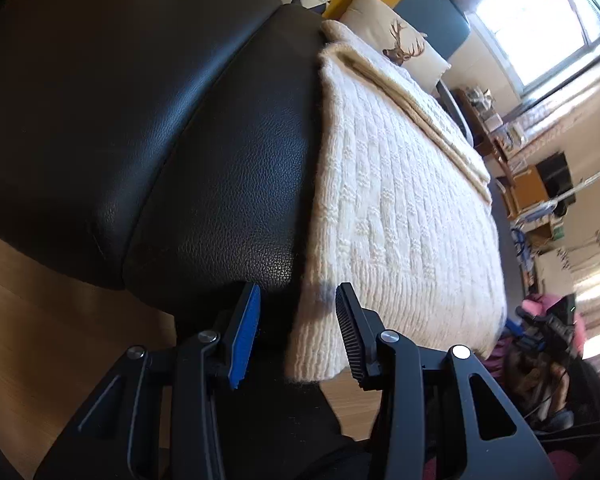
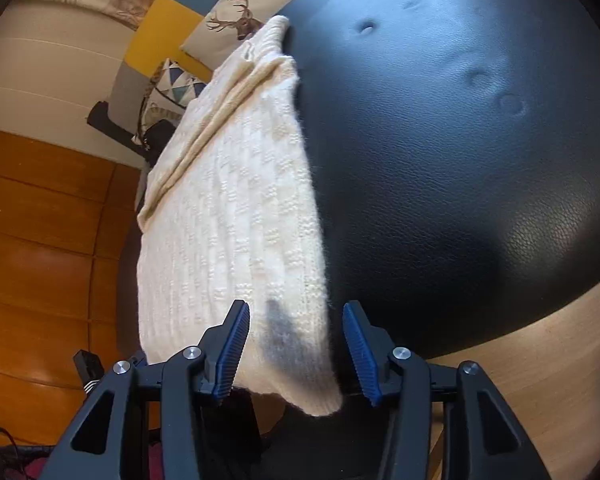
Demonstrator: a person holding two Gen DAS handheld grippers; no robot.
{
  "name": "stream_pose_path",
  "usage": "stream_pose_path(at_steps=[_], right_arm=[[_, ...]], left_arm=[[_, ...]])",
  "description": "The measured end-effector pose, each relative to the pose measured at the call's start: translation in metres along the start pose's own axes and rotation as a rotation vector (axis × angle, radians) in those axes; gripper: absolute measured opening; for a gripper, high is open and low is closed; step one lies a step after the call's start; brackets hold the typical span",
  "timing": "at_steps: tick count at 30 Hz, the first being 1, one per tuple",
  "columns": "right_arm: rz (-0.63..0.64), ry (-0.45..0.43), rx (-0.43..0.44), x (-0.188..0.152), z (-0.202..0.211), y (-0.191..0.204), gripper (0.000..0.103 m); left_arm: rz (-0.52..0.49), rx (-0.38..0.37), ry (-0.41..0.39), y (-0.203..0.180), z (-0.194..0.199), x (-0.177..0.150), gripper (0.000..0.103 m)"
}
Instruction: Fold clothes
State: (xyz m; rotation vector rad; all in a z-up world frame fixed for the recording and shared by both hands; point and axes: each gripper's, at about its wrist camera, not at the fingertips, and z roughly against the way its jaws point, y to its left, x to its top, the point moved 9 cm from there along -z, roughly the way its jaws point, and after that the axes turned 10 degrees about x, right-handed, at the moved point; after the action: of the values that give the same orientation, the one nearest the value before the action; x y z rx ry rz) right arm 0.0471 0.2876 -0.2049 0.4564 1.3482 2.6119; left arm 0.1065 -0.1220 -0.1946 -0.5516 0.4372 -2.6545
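A cream knitted sweater (image 1: 396,200) lies folded into a long strip on a black leather seat (image 1: 148,128), its near end hanging over the seat's front edge. My left gripper (image 1: 296,328) is open, its fingers on either side of the sweater's near left corner without pinching it. In the right wrist view the same sweater (image 2: 236,224) runs away from me on the black seat (image 2: 460,160). My right gripper (image 2: 294,352) is open too, straddling the near right corner, with a finger's shadow on the knit.
Pillows, one with a deer print (image 1: 400,46), and a yellow and blue backrest (image 2: 168,28) sit beyond the sweater. Wooden floor (image 2: 40,220) lies beside the seat. A bright window (image 1: 540,20), cluttered shelves (image 1: 532,188) and pink clothing (image 1: 548,316) fill the far side.
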Motion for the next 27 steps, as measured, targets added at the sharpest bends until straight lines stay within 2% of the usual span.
stream_pose_path(at_steps=[8,11,13,16,18,21,23,25,27], right_arm=[[0.05,0.051,0.054,-0.003,-0.028,0.019,0.05],[0.063,0.081,0.085,-0.009,-0.034,0.025,0.05],[0.099,0.089,0.068,-0.012,-0.038,0.028,0.05],[0.159,0.103,0.037,-0.014,-0.043,0.033,0.05],[0.192,0.115,0.025,-0.015,-0.044,0.035,0.051],[0.197,0.133,0.025,-0.015,-0.046,0.036,0.054],[0.212,0.151,0.027,-0.016,-0.047,0.037,0.058],[0.197,0.154,0.035,-0.015,-0.048,0.038,0.062],[0.171,0.15,0.044,-0.014,-0.049,0.038,0.068]], left_arm=[[0.12,-0.129,0.078,0.005,-0.003,-0.005,0.042],[0.118,-0.168,0.115,0.001,-0.004,-0.013,0.042],[0.097,-0.191,0.135,-0.007,-0.007,-0.016,0.042],[0.078,-0.167,0.128,-0.011,-0.013,-0.017,0.042],[0.082,-0.176,0.129,-0.01,-0.012,-0.019,0.042],[0.108,-0.154,0.124,0.004,-0.008,-0.016,0.042],[0.148,-0.15,0.125,0.016,-0.008,-0.015,0.042],[0.21,-0.191,0.142,0.023,-0.011,-0.014,0.042],[0.192,-0.184,0.133,0.019,-0.013,-0.016,0.042]])
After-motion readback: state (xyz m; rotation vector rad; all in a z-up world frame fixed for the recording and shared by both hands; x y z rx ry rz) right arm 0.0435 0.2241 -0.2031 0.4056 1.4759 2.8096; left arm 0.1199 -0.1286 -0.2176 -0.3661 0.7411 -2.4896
